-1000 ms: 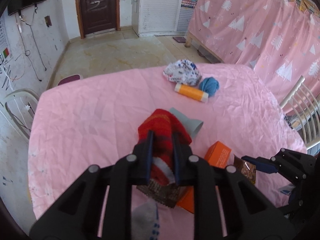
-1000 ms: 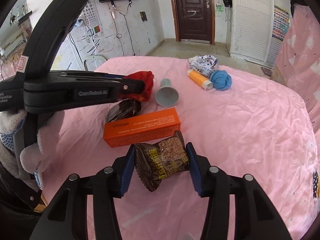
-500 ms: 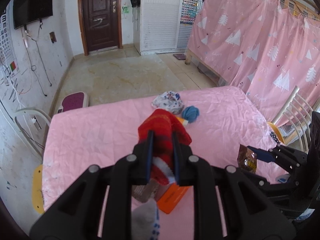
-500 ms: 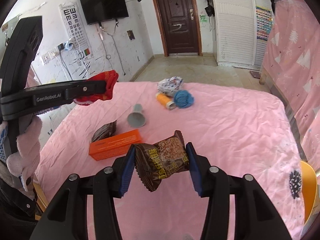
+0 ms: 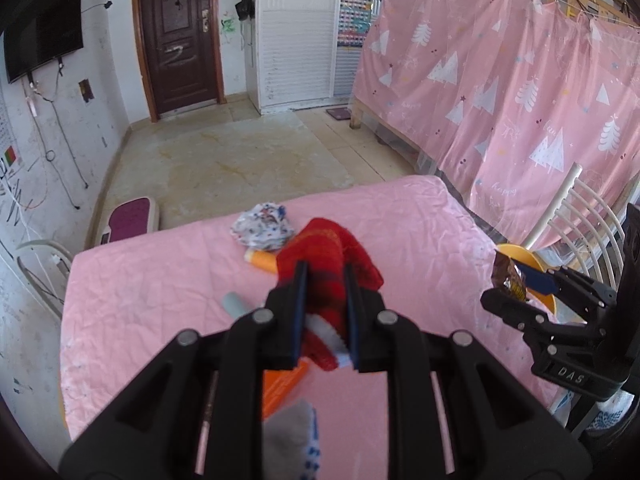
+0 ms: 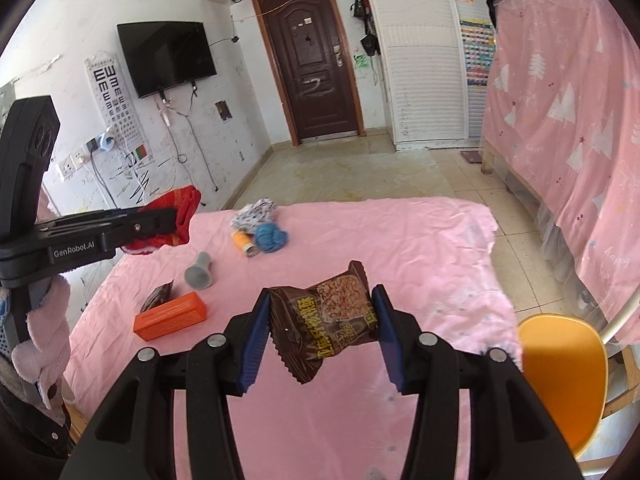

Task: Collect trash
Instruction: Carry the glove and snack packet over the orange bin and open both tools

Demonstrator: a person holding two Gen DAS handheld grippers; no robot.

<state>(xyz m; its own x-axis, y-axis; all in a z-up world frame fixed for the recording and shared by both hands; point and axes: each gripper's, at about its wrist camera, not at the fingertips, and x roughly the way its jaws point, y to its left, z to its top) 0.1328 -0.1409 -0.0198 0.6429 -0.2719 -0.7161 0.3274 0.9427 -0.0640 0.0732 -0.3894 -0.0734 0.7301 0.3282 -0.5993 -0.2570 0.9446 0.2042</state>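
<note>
Here the left gripper [image 5: 324, 280] is clamped tight on a red knitted sock [image 5: 326, 264], held up clear of the pink tablecloth [image 6: 380, 240]. Off to its right, the right gripper [image 6: 322, 320] pinches a brown snack wrapper [image 6: 324, 320] between its blue pads. Below and left of that wrapper lie an orange box [image 6: 170, 316] and a grey funnel [image 6: 199, 272].

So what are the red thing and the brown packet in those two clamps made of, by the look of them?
The red thing looks like soft knitted fabric, matte and fuzzy, with a white edge; likely a sock, though I can't be sure. The brown packet looks like glossy plastic film: shiny, creased, printed, with crimped zigzag ends.
</note>
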